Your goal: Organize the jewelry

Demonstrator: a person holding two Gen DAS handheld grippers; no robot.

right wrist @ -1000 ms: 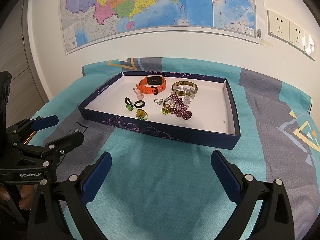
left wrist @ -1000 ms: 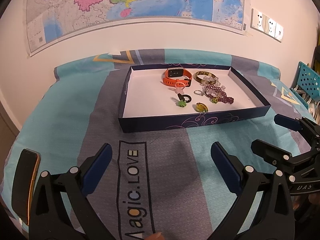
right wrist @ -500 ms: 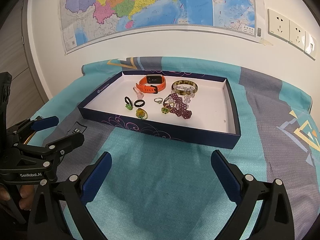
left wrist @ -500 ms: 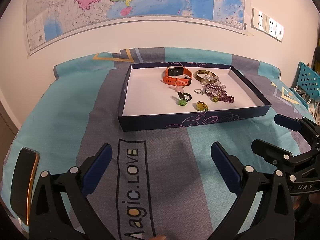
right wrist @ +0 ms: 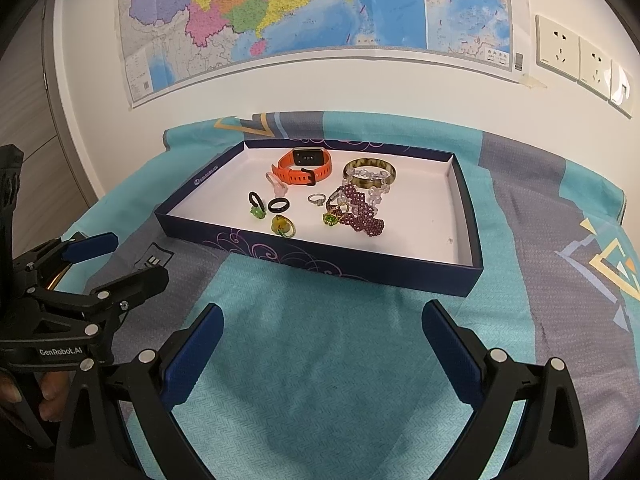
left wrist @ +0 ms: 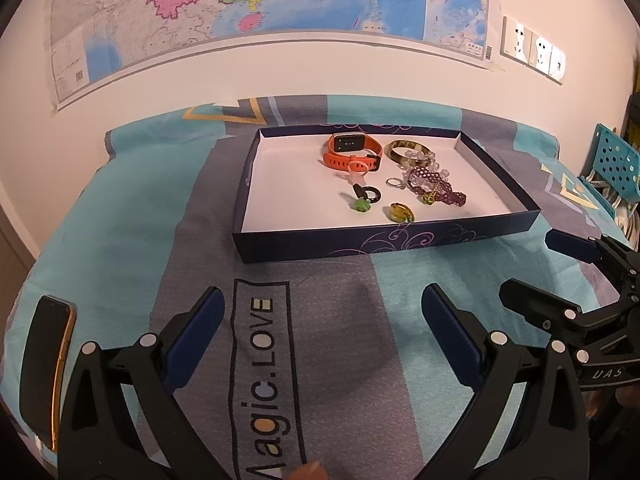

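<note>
A dark blue shallow box (left wrist: 384, 240) (right wrist: 320, 258) with a white floor holds the jewelry: an orange watch band (left wrist: 352, 151) (right wrist: 304, 166), a brown bangle (left wrist: 404, 151) (right wrist: 370, 171), a purple bead bracelet (left wrist: 440, 190) (right wrist: 362, 214), a silver ring (right wrist: 317, 199), a black ring (right wrist: 278, 205), green and yellow rings (left wrist: 402, 213). My left gripper (left wrist: 320, 320) is open and empty above the cloth in front of the box. My right gripper (right wrist: 322, 332) is open and empty, also short of the box.
A blue and grey printed cloth (right wrist: 320, 360) covers the table. A black phone with an orange edge (left wrist: 48, 364) lies at the left front. A map (right wrist: 300, 12) and wall sockets (right wrist: 580, 56) are behind. A blue perforated basket (left wrist: 612, 164) stands at the right.
Both grippers have drawn slightly back and up from the box. They stay open and empty, and the jewelry has not moved.
</note>
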